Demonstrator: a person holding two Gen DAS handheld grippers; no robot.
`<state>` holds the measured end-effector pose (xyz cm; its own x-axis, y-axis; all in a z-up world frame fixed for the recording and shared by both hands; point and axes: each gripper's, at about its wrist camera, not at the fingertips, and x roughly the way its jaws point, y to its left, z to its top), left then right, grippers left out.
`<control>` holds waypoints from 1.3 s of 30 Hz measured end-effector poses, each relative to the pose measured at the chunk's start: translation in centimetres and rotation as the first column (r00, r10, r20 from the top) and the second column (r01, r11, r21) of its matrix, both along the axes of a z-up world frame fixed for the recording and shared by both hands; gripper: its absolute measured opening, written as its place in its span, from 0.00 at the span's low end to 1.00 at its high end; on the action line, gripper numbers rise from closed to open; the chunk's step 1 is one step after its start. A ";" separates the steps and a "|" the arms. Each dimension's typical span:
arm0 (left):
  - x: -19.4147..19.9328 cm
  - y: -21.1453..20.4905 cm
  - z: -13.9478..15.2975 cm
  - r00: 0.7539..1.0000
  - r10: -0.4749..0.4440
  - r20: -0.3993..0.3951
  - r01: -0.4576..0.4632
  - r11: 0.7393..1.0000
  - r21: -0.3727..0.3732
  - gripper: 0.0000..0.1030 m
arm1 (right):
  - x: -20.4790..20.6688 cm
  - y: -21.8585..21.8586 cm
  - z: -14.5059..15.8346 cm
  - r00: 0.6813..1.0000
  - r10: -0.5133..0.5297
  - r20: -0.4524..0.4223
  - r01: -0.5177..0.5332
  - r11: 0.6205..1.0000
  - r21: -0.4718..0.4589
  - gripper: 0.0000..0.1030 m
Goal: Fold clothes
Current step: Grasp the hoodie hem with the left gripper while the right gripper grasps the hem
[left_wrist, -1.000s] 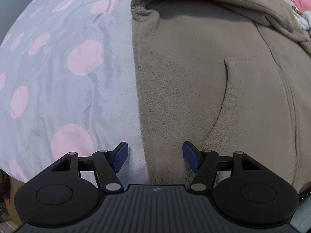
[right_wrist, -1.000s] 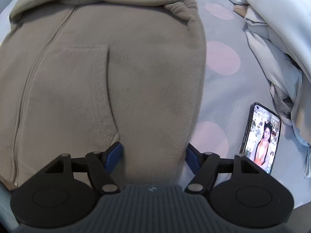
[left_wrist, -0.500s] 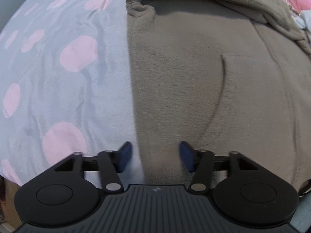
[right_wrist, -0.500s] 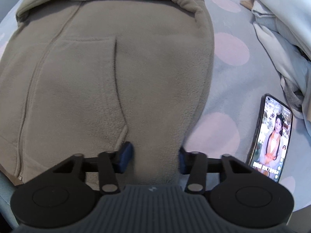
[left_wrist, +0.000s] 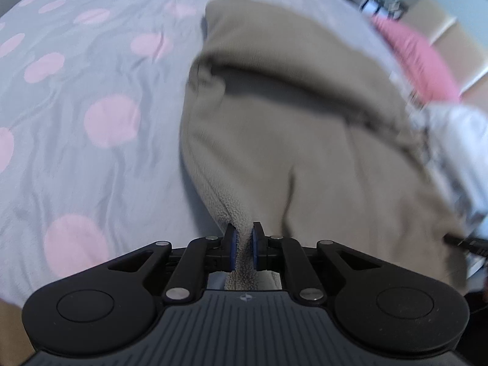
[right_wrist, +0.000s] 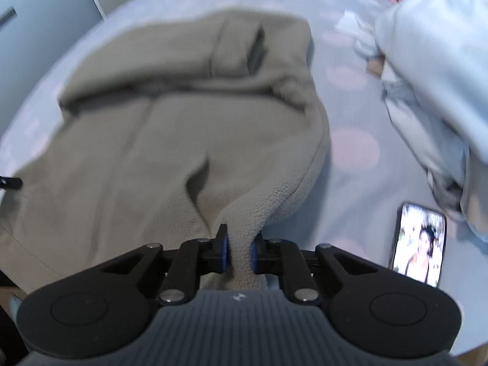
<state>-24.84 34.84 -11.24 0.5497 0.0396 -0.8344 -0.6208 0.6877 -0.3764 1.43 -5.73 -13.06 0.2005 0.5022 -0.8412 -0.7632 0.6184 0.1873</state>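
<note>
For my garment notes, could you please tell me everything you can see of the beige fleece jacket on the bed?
The beige fleece jacket looks soft and nubby, with a slit pocket and a front seam or zip line. It lies spread on the grey bedsheet with pink dots, its far part already folded over. Its near hem is pinched at both corners: the left gripper holds one, and the right gripper, jaws closing, holds the other, each raising the fabric into a peak.

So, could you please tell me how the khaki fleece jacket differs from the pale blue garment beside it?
The khaki fleece jacket is spread flat and partly folded, while the pale blue garment lies in a crumpled heap. The jacket's near hem is pinched and raised by the left gripper and, jaws closing, the right gripper; no gripper touches the blue garment. The jacket looks fuzzy and thick, the blue garment smooth and thinner. Both lie on the dotted bedsheet.
</note>
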 end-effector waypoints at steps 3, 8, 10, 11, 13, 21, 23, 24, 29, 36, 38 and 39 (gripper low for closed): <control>0.6 1.4 2.0 0.998 -0.007 0.058 0.006 1.000 0.029 0.07 | 1.5 0.5 1.9 1.000 -0.012 0.012 0.011 0.998 0.061 0.15; 2.5 4.4 4.1 0.996 -0.035 0.086 0.027 0.995 0.098 0.08 | 4.4 1.8 4.0 0.997 -0.027 0.067 0.019 0.992 0.124 0.15; 3.6 5.2 4.0 0.995 -0.047 0.083 0.036 0.991 0.133 0.08 | 5.4 2.4 4.4 0.995 -0.039 0.090 0.025 0.988 0.149 0.15; 4.1 5.6 3.9 0.995 -0.052 0.080 0.039 0.988 0.149 0.08 | 5.9 3.0 4.4 0.994 -0.044 0.103 0.027 0.987 0.159 0.15; 4.9 6.1 3.5 0.995 -0.056 0.078 0.041 0.984 0.174 0.08 | 6.8 3.8 4.3 0.991 -0.059 0.122 0.037 0.984 0.174 0.14; 6.5 9.0 1.7 0.995 -0.005 0.099 -0.007 0.992 0.123 0.08 | 10.1 5.7 3.3 0.988 -0.115 0.102 0.093 0.977 0.194 0.14; 7.3 9.8 2.1 0.995 0.006 0.102 -0.016 0.994 0.105 0.08 | 11.3 6.1 3.4 0.985 -0.150 0.084 0.133 0.974 0.183 0.14; 7.7 10.1 2.4 0.994 0.005 0.108 -0.017 0.994 0.106 0.08 | 12.1 6.3 3.5 0.984 -0.164 0.064 0.149 0.970 0.194 0.14; 10.2 11.1 3.1 0.993 -0.030 0.113 0.010 0.985 0.172 0.08 | 14.4 8.3 3.3 0.984 -0.170 0.059 0.156 0.969 0.190 0.14; 12.2 11.9 -1.4 0.998 -0.066 0.014 0.061 0.975 0.211 0.08 | 15.6 10.1 -0.3 0.988 -0.152 0.031 0.147 0.982 0.115 0.14; 12.3 11.5 -2.1 0.996 -0.087 -0.012 0.088 0.968 0.235 0.09 | 15.7 10.1 -1.6 0.988 -0.153 0.018 0.150 0.984 0.095 0.14; 12.5 11.3 -2.1 0.995 -0.096 -0.022 0.098 0.964 0.249 0.09 | 15.6 10.0 -2.0 0.987 -0.157 0.015 0.156 0.984 0.090 0.15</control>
<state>-12.38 46.12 -13.33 0.5530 0.1941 -0.8103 -0.5493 0.8161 -0.1794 16.99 4.23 -15.06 0.3002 0.5353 -0.7895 -0.6628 0.7123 0.2309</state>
